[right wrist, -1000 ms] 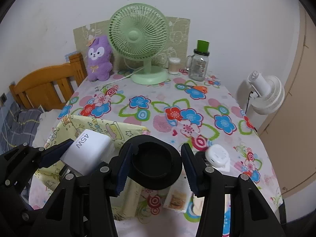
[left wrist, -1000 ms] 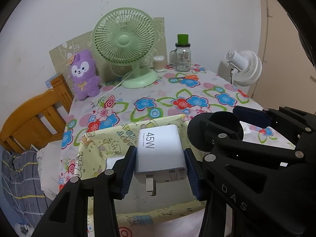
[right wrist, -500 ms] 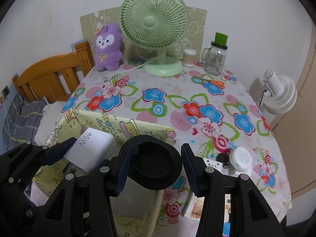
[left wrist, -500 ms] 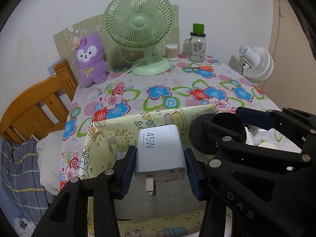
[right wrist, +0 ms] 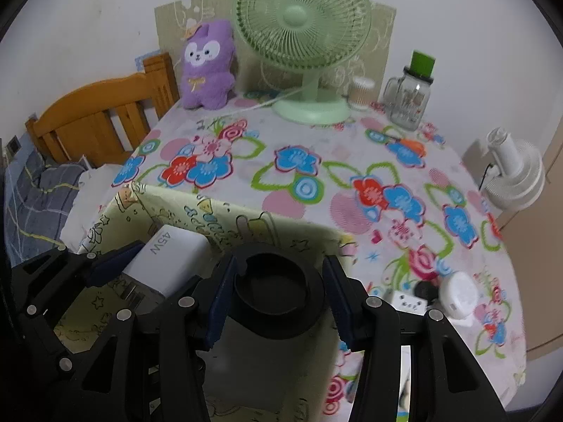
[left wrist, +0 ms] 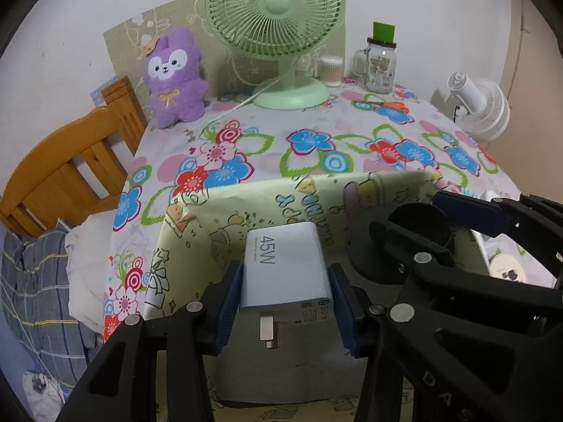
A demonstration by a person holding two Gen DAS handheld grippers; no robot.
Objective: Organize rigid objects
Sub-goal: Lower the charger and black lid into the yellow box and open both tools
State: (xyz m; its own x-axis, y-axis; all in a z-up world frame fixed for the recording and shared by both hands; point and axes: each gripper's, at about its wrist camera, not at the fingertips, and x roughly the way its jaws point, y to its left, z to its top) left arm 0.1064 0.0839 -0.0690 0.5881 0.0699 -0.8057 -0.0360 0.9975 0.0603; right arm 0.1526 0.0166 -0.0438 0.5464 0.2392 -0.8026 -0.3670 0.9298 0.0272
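The left gripper (left wrist: 285, 302) is clamped on a white 45W charger (left wrist: 285, 270), its blue pads pressed on both sides and the metal prongs pointing toward the camera. The right gripper (right wrist: 276, 302) is closed on a black round cap (right wrist: 279, 297). Both are held over the open yellow cartoon-print storage box (left wrist: 267, 197), which sits at the near edge of the table with the floral tablecloth (right wrist: 316, 147); the two grippers are very close to each other above it. At the far edge stand a purple plush toy (left wrist: 174, 77), a green desk fan (left wrist: 278, 31), a cotton swab container (left wrist: 330, 70) and a glass mug jar with a green lid (left wrist: 380, 63). Near the right edge lie a white power strip (right wrist: 408, 300) and a white round plug-in device (right wrist: 459, 293). A white fan (right wrist: 517, 176) stands beyond the right edge, a wooden bed frame (left wrist: 67, 172) beyond the left.
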